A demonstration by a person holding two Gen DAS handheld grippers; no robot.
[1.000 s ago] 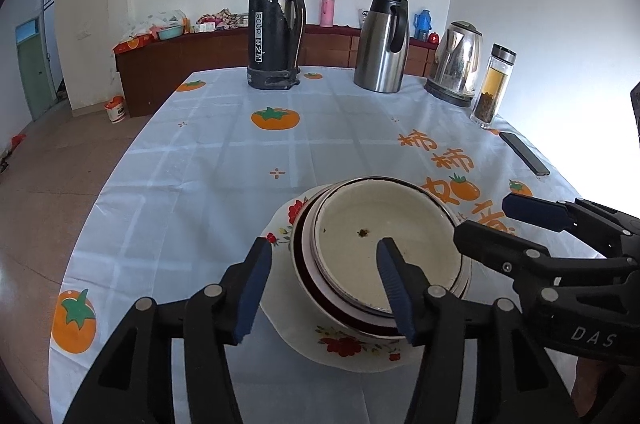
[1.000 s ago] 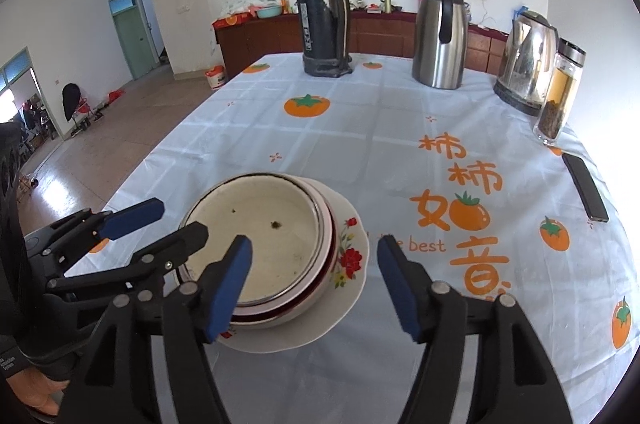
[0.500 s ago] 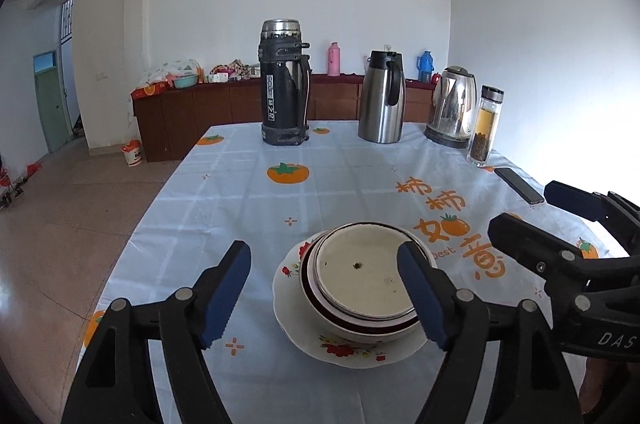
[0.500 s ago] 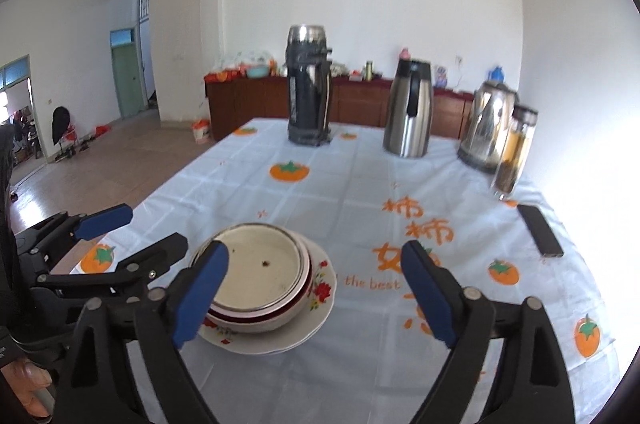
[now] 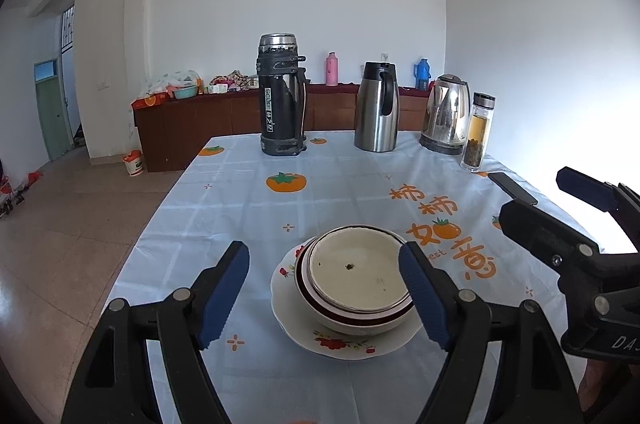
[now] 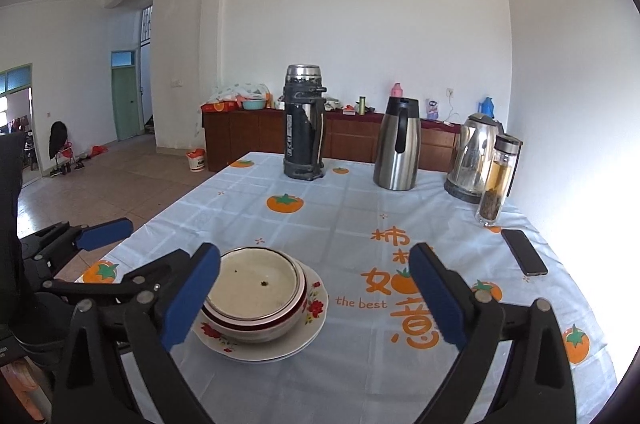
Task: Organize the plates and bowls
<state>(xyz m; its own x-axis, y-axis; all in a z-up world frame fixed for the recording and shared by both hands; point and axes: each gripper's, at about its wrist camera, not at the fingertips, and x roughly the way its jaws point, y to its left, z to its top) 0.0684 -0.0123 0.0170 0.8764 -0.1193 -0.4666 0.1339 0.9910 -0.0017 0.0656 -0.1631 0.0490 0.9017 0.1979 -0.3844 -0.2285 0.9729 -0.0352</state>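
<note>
The bowls (image 5: 357, 288) sit nested on the plate (image 5: 296, 328), near the front edge of the desk (image 5: 340, 192). The left claw (image 5: 323, 298) hangs above them, its jaws apart and gripping nothing. The right claw (image 6: 314, 298) is beside it, its jaws just opened wider, with nothing between them. Flasks, a kettle (image 6: 472, 156), a bottle (image 6: 498, 180) and a phone (image 6: 524, 252) stand farther back.

plate (image 6: 316, 308) partly hidden under bowls (image 6: 256, 304)
</note>
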